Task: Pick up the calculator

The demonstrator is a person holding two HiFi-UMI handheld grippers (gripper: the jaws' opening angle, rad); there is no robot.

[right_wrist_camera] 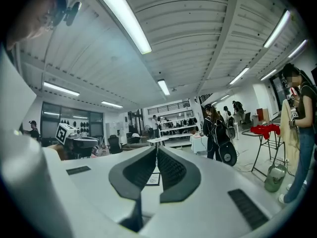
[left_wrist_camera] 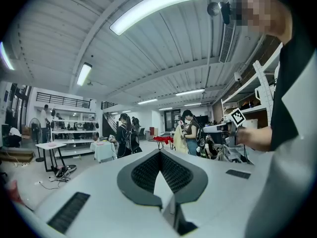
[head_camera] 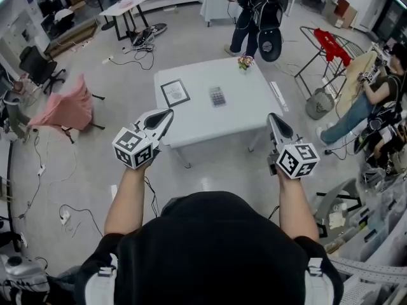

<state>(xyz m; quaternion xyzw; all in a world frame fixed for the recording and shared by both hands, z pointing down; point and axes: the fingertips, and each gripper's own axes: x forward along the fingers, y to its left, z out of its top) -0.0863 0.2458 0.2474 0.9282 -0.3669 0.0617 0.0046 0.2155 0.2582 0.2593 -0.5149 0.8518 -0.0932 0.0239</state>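
The calculator point(head_camera: 217, 96), small, dark and grey, lies flat near the middle of the white table point(head_camera: 248, 110). Both grippers hover in the air short of the table's near edge, pointing roughly level toward it. My left gripper point(head_camera: 169, 112) is over the near left corner with its jaws shut and empty; its tips meet in the left gripper view point(left_wrist_camera: 159, 152). Over the near right corner, my right gripper point(head_camera: 271, 115) is also shut on nothing point(right_wrist_camera: 156, 149). Neither gripper view shows the calculator.
A framed sheet point(head_camera: 175, 93) lies left of the calculator, and a small flower pot point(head_camera: 245, 61) stands at the far edge. A person with a backpack point(head_camera: 257, 18) stands beyond the table. A pink-draped chair point(head_camera: 67, 107) is at left, a drying rack point(head_camera: 331, 46) and a seated person point(head_camera: 375, 100) at right.
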